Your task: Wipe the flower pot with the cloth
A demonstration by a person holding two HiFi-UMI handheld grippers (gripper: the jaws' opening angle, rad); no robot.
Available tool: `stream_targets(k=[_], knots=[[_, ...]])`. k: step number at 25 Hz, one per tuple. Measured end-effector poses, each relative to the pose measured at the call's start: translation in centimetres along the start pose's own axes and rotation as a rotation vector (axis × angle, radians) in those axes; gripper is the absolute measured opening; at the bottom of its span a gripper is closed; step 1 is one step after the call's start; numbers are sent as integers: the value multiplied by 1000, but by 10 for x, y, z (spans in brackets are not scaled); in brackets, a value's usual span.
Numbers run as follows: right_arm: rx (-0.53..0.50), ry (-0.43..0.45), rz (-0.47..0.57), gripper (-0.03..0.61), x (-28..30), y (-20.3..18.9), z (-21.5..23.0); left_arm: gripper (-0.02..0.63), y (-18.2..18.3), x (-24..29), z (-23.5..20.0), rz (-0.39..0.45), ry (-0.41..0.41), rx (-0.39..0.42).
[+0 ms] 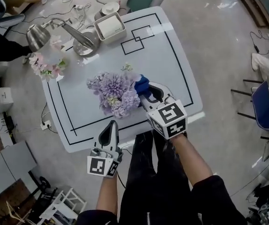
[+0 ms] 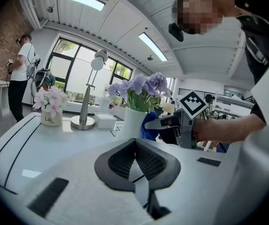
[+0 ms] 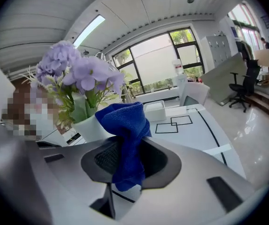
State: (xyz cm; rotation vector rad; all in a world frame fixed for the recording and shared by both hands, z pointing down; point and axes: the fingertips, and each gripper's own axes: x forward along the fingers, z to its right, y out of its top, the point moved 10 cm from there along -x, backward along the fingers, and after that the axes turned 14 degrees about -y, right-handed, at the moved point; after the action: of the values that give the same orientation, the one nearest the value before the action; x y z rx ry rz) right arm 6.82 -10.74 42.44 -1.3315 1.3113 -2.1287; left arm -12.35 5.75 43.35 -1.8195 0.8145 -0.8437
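A white flower pot (image 2: 133, 123) full of purple flowers (image 1: 115, 93) stands near the front middle of the white table (image 1: 172, 55). My right gripper (image 1: 147, 93) is shut on a blue cloth (image 3: 125, 123), which it holds against the pot's right side; the white pot wall (image 3: 91, 128) shows just left of the cloth. In the left gripper view the cloth (image 2: 149, 125) sits between the pot and the right gripper (image 2: 168, 122). My left gripper (image 1: 111, 125) hangs at the table's front edge, apart from the pot, its jaws shut on nothing (image 2: 134, 143).
A silver desk lamp (image 1: 47, 32), a small vase of pink flowers (image 1: 47, 64) and a white box (image 1: 110, 26) stand at the table's far left. A blue chair (image 1: 268, 108) is off to the right. A person stands by the windows (image 2: 19, 74).
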Motion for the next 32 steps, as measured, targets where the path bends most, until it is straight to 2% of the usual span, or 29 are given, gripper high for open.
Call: stream_targets(k=[5,14,17,20,24,27,29,32], knots=[[9,116,-64,98,27,-19,-1,6,-11,7,-2,-50,39,-11],[-35,122,-240,98,62,-58,34,6,-19,28,-5,-77,97,-31],[-19,162,-149,98,55,-33,43,6,-20,32,-5,-82,112,-35],[-1,285,-36,98,46,5,39,6,-21,34,-7,-87,127,-42],[-125,460,-4,98,57,21,26,6,-28,40,-13,-93,143,-54],[-229,575,-54,98,73,13,22,6,-28,41,-15,-96,147,-55],[-253,603,-106,98,83,6,22,6,-28,39,-17,-98,154,-56],[-282,562,-195,98,100,-5,28,6,-30,35,-23,-102,170,-68]])
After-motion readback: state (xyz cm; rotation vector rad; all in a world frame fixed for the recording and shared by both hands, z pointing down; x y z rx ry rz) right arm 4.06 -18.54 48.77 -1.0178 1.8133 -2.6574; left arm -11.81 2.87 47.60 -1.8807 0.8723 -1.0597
